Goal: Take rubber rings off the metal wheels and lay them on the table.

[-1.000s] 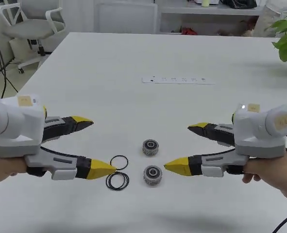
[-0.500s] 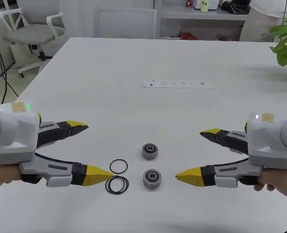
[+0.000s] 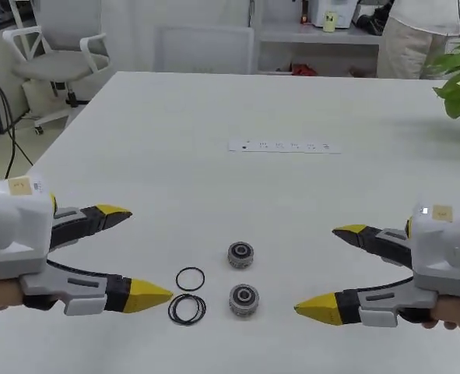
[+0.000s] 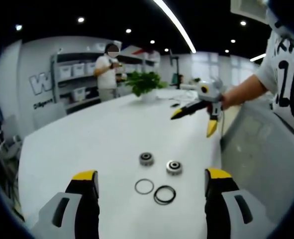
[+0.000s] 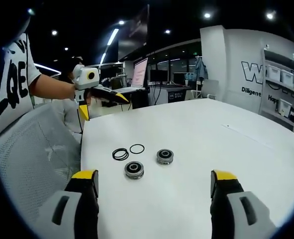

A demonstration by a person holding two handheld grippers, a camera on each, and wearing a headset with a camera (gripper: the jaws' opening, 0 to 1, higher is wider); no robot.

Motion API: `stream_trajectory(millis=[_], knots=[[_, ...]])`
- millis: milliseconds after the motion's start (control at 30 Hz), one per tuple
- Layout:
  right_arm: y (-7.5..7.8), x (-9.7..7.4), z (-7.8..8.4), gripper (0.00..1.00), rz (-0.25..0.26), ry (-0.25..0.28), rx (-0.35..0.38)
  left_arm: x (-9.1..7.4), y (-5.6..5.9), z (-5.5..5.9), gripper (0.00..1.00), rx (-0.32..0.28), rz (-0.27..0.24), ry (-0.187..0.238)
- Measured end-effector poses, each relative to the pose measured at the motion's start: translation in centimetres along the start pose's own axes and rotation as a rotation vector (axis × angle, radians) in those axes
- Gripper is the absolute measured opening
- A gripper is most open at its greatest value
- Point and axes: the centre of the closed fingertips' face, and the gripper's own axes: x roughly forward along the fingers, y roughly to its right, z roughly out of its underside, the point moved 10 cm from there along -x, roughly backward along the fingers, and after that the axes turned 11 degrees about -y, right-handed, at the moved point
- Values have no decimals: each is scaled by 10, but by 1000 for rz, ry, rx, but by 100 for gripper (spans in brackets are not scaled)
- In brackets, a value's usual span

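Holding one tool in each bottom corner of the head view, the person has both sets of jaws pointing in toward the middle. The left tool (image 3: 148, 253) is spread wide with nothing between its yellow tips, and its lower tip sits just left of the ring pile (image 3: 187, 309). Same deal with the right tool (image 3: 317, 269): gaping wide and empty, lower tip a bit right of the near wheel (image 3: 244, 299). Neither one touches anything.

The task stuff sits between them on the white counter (image 3: 214, 156), lower center of the frame. The ring pile is thin black rings lying flat and overlapping, two or three by the look of it. A single ring (image 3: 190, 279) lies just behind the pile, close to it, though I can't tell if they touch. To the right, the near wheel and the far wheel (image 3: 240, 254) lie flat, one behind the other with a gap between. Both have dark bands, but I can't tell whether a ring is on either one.

Further up, around frame center, a white power strip (image 3: 286, 146) lies across the counter. Past the far edge there's an office chair (image 3: 58, 58) at upper left, plant leaves (image 3: 459, 78) at the right edge, and a person (image 3: 416, 35) standing at upper right.
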Motion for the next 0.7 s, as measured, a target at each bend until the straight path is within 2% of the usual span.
stream_trajectory(millis=[233,700], knots=[[-2,-1,6,90,-4,-1,14,-2,-1,3,90,-5,-7,-1],[-8,-3,5,91,-14,-5,-11,-7,3,9,90,-2,-12,-7]])
